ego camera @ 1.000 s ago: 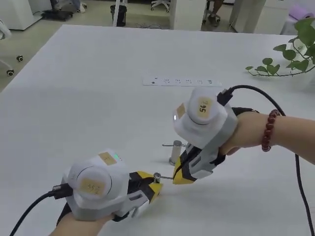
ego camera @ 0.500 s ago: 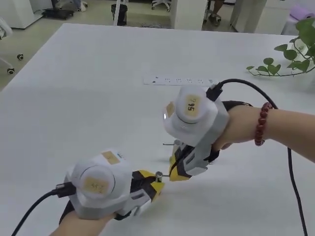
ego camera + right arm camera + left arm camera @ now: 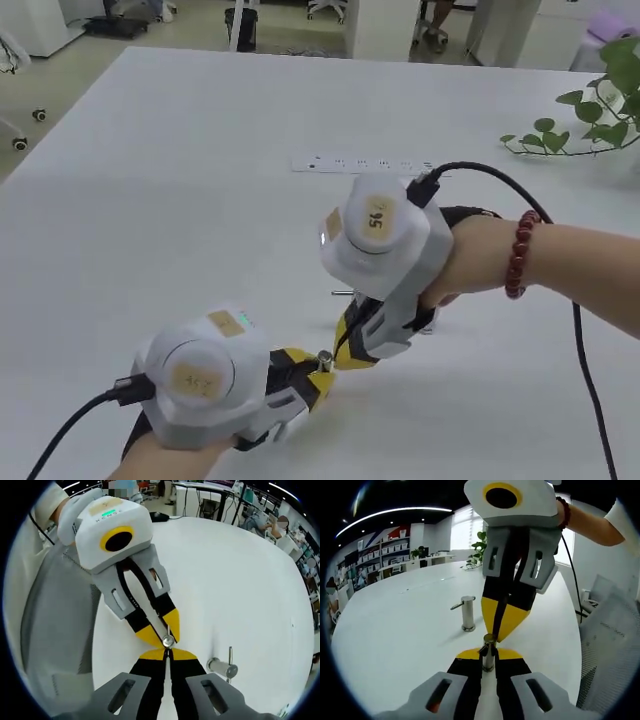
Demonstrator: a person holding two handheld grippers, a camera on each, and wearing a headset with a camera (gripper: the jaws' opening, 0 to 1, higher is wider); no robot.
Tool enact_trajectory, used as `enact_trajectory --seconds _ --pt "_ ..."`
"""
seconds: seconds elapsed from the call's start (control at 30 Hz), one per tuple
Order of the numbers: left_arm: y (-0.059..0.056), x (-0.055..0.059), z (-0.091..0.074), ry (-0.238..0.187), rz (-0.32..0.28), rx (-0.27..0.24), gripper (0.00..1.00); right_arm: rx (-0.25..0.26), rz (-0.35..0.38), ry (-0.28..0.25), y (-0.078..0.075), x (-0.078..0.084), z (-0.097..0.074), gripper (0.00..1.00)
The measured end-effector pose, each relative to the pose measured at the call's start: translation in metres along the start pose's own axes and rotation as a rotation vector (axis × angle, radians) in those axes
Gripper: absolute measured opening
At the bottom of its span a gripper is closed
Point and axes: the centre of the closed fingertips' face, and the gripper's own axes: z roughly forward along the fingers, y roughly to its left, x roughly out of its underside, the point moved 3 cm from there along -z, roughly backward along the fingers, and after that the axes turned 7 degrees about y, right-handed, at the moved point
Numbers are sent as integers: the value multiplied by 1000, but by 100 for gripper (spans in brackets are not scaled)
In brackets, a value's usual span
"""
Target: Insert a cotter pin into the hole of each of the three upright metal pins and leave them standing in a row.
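Observation:
My left gripper (image 3: 316,369) (image 3: 489,656) is shut on a short metal pin (image 3: 488,649) (image 3: 324,357), held just above the white table. My right gripper (image 3: 346,351) (image 3: 168,653) comes in from the far side, tip to tip with the left one. It is shut on a thin cotter pin (image 3: 496,626) whose end meets the head of the metal pin (image 3: 168,640). A second metal pin (image 3: 467,613) (image 3: 222,667) stands upright on the table just beyond, with a cotter pin through its top. In the head view the right gripper covers most of it.
A white power strip (image 3: 365,165) lies farther back on the table (image 3: 180,200). A green plant (image 3: 592,105) reaches in at the far right. The right gripper's black cable (image 3: 585,360) trails along the right side. Office chairs and floor lie beyond the far edge.
The right gripper has moved left and nearer, closing the gap until the cotter pin touches the held metal pin; it now hides the standing pin. The left gripper has barely moved.

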Motion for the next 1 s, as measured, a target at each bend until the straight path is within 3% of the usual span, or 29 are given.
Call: enact_trajectory --seconds 0.13,0.37,0.6,1.0 --pt "0 0 0 -1 -5 -1 7 3 9 -36 0 -2 -1 8" --pt "-1 0 1 -2 -6 -3 8 9 24 -32 0 3 -4 13" --pt "-4 10 2 39 -2 -1 12 12 31 -24 2 12 -5 11" --pt "-1 10 2 28 -36 -5 8 17 15 -40 2 11 -4 4"
